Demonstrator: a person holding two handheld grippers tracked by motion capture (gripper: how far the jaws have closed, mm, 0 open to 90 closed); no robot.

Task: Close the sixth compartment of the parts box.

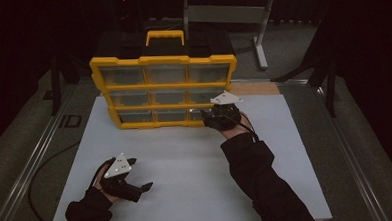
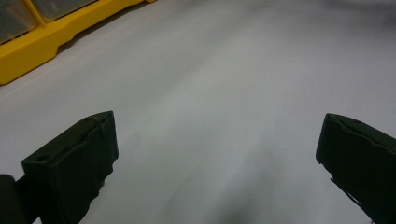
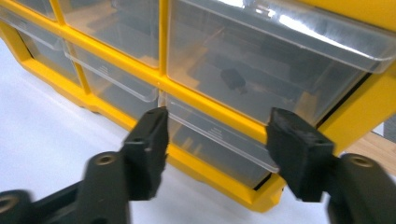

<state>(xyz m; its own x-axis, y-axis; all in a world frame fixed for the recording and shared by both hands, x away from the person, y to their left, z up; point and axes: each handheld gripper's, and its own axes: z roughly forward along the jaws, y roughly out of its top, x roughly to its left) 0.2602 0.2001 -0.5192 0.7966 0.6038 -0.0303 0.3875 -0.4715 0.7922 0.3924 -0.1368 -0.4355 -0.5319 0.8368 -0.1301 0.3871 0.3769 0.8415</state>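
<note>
at organizer (image 1: pixel 164 87) bottom-right drawer (image 3: pixel 219 140): right gripper (image 3: pixel 217 140) fingers apart, empty; left gripper (image 2: pixel 217 154) wide, grounded.

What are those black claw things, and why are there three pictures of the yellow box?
A person sits at a white table and holds a black pinching tool in each hand. One camera looks down from above; the other two ride on the tools and look along their jaws. The yellow box is a cabinet of clear little drawers. The right tool is open in front of the bottom right drawer, with its jaws on either side, holding nothing. The left tool rests open over bare table.
</note>
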